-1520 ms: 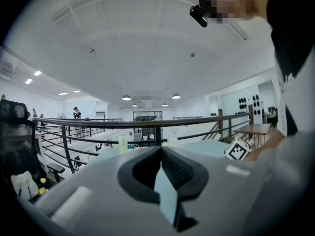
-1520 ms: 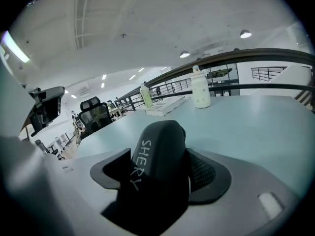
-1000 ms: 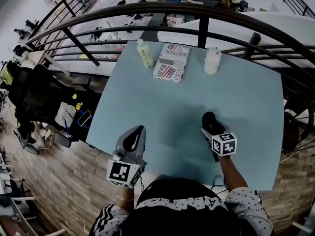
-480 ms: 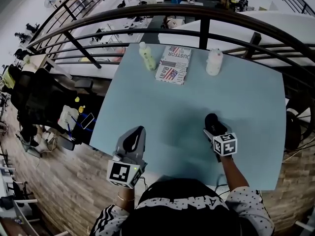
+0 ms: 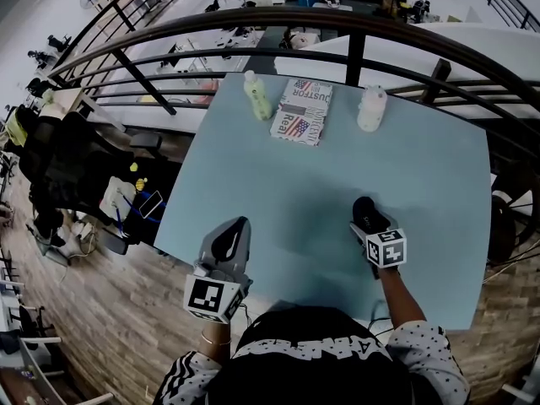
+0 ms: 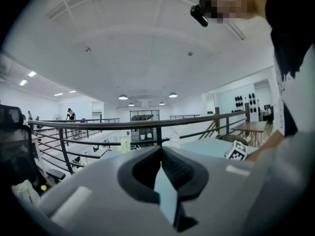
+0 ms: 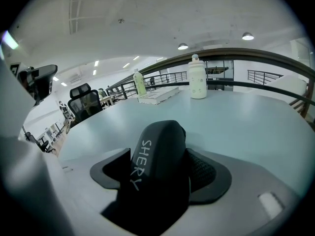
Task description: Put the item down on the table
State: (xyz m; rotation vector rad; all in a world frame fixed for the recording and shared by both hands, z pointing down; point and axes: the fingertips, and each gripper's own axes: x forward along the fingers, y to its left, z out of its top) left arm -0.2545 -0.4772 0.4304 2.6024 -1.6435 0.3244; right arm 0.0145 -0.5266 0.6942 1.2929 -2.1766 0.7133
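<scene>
my left gripper (image 5: 229, 241) hovers at the near edge of the pale blue table (image 5: 422, 167), toward its left side. in the left gripper view its jaws are pressed together at the tips with nothing between them, and only a thin sliver of table colour shows through the slot lower down. far ahead of those jaws and a touch to their right, a pale green bottle (image 5: 256, 95) stands upright at the table's far edge, in front of the dark railing (image 5: 253, 15). just right of the bottle lies a flat printed packet (image 5: 302, 110) with stars-and-stripes patches, near it but not touching. further right, my right gripper (image 5: 364, 216) sits over the table on my side, and its jaws are clamped on the black item (image 7: 158, 161). the right gripper view shows that item filling the space between the pads, rounded and matte, with white lettering down its left flank and its front end poking out past the jaw tips. from above it reads as a dark rounded lump ahead of the marker cube, and i cannot tell whether its underside touches the table. well beyond the right jaws, nearly straight ahead, a white bottle (image 5: 371, 108) stands upright at the far edge, right of the packet and apart from it.
</scene>
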